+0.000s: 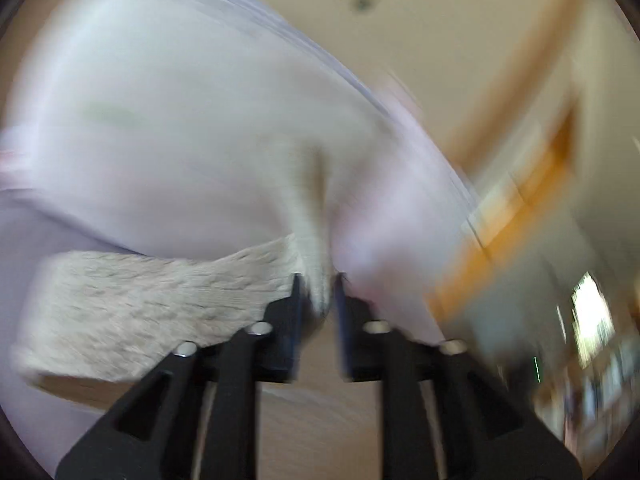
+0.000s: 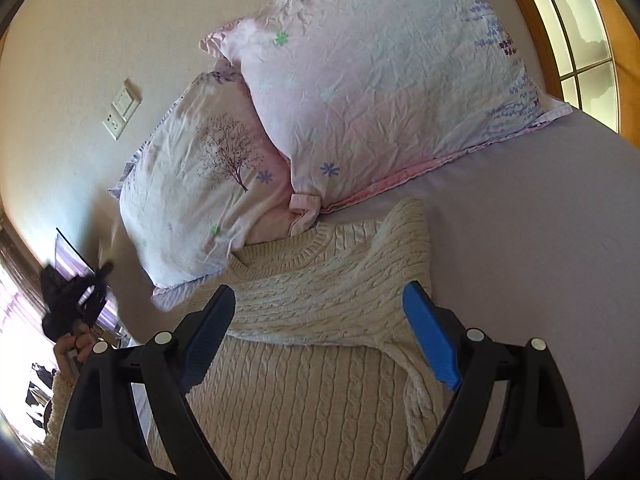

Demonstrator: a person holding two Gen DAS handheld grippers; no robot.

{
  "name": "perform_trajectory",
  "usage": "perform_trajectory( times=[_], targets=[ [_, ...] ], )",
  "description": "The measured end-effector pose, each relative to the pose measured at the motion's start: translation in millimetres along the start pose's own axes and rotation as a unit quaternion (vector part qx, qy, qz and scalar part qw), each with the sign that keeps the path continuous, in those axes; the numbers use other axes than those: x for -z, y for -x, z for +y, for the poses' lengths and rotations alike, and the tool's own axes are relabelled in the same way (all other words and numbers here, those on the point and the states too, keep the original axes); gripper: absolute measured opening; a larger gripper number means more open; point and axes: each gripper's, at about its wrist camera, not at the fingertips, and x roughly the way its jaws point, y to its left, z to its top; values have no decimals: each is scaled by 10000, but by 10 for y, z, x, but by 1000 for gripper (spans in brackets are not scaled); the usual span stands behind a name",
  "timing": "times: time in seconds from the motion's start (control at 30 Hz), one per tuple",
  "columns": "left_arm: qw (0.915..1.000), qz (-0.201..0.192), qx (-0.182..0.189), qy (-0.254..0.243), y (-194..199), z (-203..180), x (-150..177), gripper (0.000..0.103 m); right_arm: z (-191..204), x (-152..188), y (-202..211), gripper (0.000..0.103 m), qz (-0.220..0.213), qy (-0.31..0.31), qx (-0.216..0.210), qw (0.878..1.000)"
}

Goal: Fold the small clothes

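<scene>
The left gripper (image 1: pixel 318 280) pinches a bit of the sweater (image 2: pixel 320 320) in narrow jaws, so it may slip. The right gripper (image 2: pixel 318 312), above the sweater, has wide, empty jaws.

Left wrist view is strongly motion-blurred; right wrist view is sharp and bright, with daylight from the window (image 2: pixel 576 36) and fisheye bending at edges

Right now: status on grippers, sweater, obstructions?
Left gripper shut on sweater cuff, lifted. Right gripper open above sweater. Pillows touching collar.
</scene>
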Motion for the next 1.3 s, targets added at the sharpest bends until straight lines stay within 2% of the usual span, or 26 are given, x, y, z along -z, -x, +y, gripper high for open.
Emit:
perform_trajectory(
  times=[0.03,0.13,0.17,0.27,0.33,0.43,0.57,0.7,0.77,0.9,0.93,0.97,1.0,1.03,1.07,1.1,1.13,1.2,1.3],
  targets=[
    [9983,413,186,-360,-258,-284,163,52,-10,37,36,88,103,-16,-38,9999],
    [9911,996,286,-832,-443,-593,523,58,-36,158,269,89,264,94,-250,9993],
    [9902,1056,302,-859,-323,-592,660,66,-56,214,375,92,295,165,-306,9990],
    [9917,961,357,-780,168,-453,883,77,-160,434,676,95,520,317,-551,9966],
    [9927,894,214,-778,555,-355,1055,83,-265,632,857,95,766,312,-795,9934],
    [9945,862,-132,-578,1246,-85,1476,85,-408,930,1074,95,1142,200,-1078,9874],
    [9955,915,-183,153,1781,290,1991,85,-582,1353,1199,94,1727,50,-1166,9780],
    [9925,1078,-139,562,1880,467,2373,85,-703,1632,1026,90,2160,-245,-1233,9683],
    [9896,1278,-45,652,1784,485,2487,85,-772,1738,895,79,2265,-511,-1390,9627],
    [9836,1610,-18,812,1527,537,2643,83,-800,1885,731,65,2277,-815,-1759,9543],
    [9825,1610,75,930,1472,561,2659,82,-797,1895,713,56,2267,-836,-1809,9534],
    [9816,1601,155,1032,1435,581,2675,77,-792,1911,700,41,2252,-851,-1869,9524],
    [9803,1599,231,1135,1392,589,2680,72,-783,1895,690,33,2219,-845,-1929,9521],
    [9790,1595,294,1238,1359,603,2691,60,-757,1886,694,18,2135,-776,-1994,9532],
    [9766,1579,317,1423,1318,636,2690,41,-741,1869,712,9,2087,-712,-2047,9537],
    [9750,1556,323,1552,1305,654,2700,29,-711,1851,737,9,2042,-639,-2088,9543],
    [9704,1520,375,1838,1293,711,2697,9,-666,1808,775,9,1968,-532,-2153,9550],
    [9639,1510,459,2144,1304,743,2683,7,-584,1703,839,8,1808,-407,-2286,9557],
    [9672,1762,139,1823,1248,600,2575,7,-375,1281,956,8,1257,-135,-2588,9576]
  ],
)
